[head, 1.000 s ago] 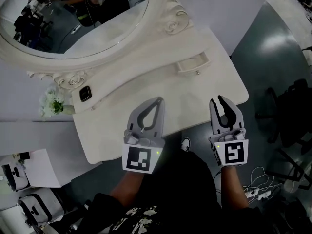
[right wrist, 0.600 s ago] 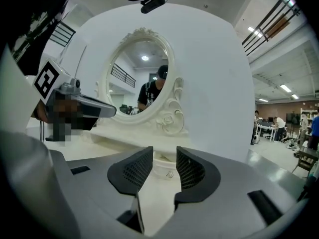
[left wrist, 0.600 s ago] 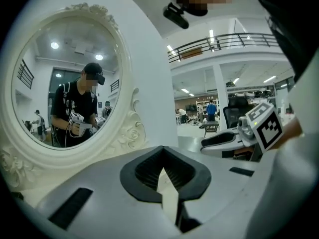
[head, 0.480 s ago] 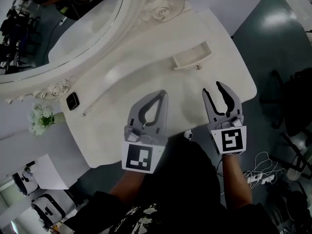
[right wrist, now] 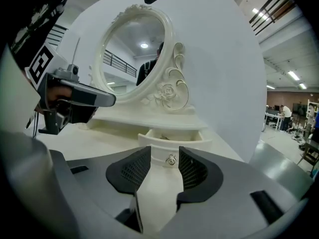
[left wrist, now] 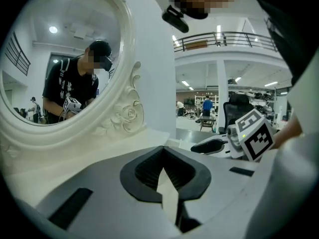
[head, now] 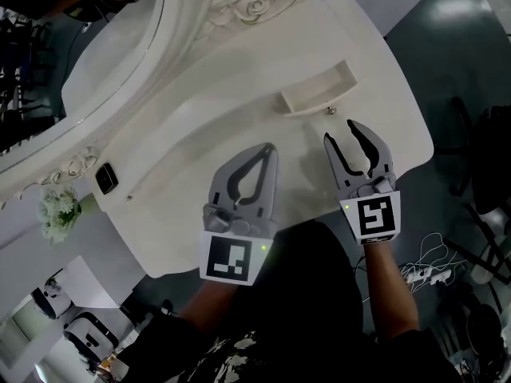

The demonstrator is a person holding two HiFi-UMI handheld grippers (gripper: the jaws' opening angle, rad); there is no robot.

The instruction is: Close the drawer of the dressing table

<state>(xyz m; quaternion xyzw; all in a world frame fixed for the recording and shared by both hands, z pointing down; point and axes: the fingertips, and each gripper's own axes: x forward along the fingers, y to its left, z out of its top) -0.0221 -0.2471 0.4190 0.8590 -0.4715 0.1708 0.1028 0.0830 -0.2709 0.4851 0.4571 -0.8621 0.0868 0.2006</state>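
Observation:
A white dressing table (head: 200, 174) with an oval mirror (left wrist: 60, 68) fills the head view. Its small drawer (head: 318, 92) stands pulled out on the raised tier at the right, with a metal knob (head: 330, 110) on the front. My right gripper (head: 345, 134) hovers just short of that knob; its jaws have just been opening and hold nothing. In the right gripper view the drawer (right wrist: 172, 138) and knob (right wrist: 171, 159) show straight ahead between the open jaws of the right gripper (right wrist: 163, 169). My left gripper (head: 270, 148) is shut and empty over the tabletop, and its left gripper (left wrist: 162, 171) view faces the mirror.
A white flower bunch (head: 57, 214) stands at the table's left end beside a small black object (head: 104, 179). Cables (head: 427, 270) lie on the dark floor at the right. The person's dark-clothed body is close to the table's front edge.
Both grippers have moved forward and lower over the table. The right gripper's jaws have spread wider and now sit nearer the open drawer. The left gripper stays shut.

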